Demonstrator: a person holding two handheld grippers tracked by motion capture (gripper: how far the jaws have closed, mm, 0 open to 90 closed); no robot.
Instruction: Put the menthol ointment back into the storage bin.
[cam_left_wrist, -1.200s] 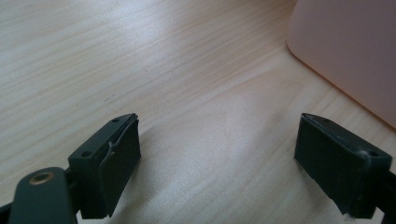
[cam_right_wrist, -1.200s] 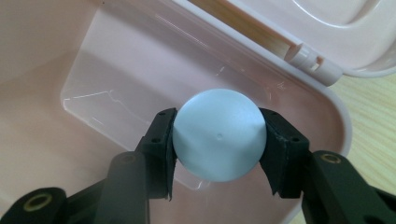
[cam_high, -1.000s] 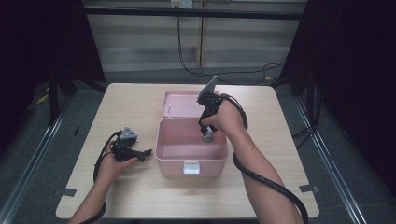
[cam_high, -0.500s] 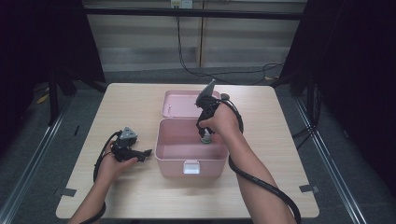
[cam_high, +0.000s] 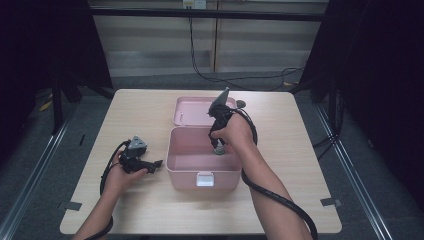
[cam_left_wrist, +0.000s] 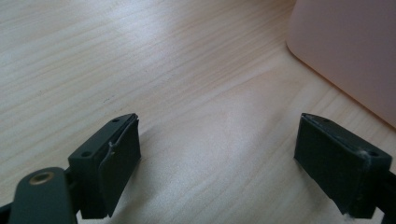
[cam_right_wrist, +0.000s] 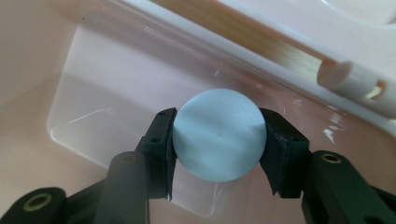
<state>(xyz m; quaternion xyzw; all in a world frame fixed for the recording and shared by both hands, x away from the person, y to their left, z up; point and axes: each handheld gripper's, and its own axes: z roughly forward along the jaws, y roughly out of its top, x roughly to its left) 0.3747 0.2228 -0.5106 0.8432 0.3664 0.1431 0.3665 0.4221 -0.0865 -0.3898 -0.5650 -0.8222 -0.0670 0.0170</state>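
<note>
A pink box (cam_high: 200, 167) stands open mid-table, its lid (cam_high: 192, 111) laid back behind it. My right gripper (cam_high: 219, 148) points down into the box and is shut on a small object with a round pale blue top (cam_right_wrist: 218, 134); both pads press its sides above the box's pink floor (cam_right_wrist: 93, 107). In the high view that object (cam_high: 220, 149) shows as a small greyish item at the jaw tips. My left gripper (cam_high: 156, 163) rests on the table left of the box, open, with only bare wood between its jaws (cam_left_wrist: 215, 149). The box's wall (cam_left_wrist: 355, 51) is at the upper right there.
The wooden table (cam_high: 125, 120) has bare room to the left, right and front of the box. A white latch (cam_high: 204, 178) sits on the box's front wall. Black cables trail from both grippers. Tape marks (cam_high: 330, 202) lie near the table's front corners.
The right hand has shifted slightly left and down inside the box with the object still held. The left hand has kept still.
</note>
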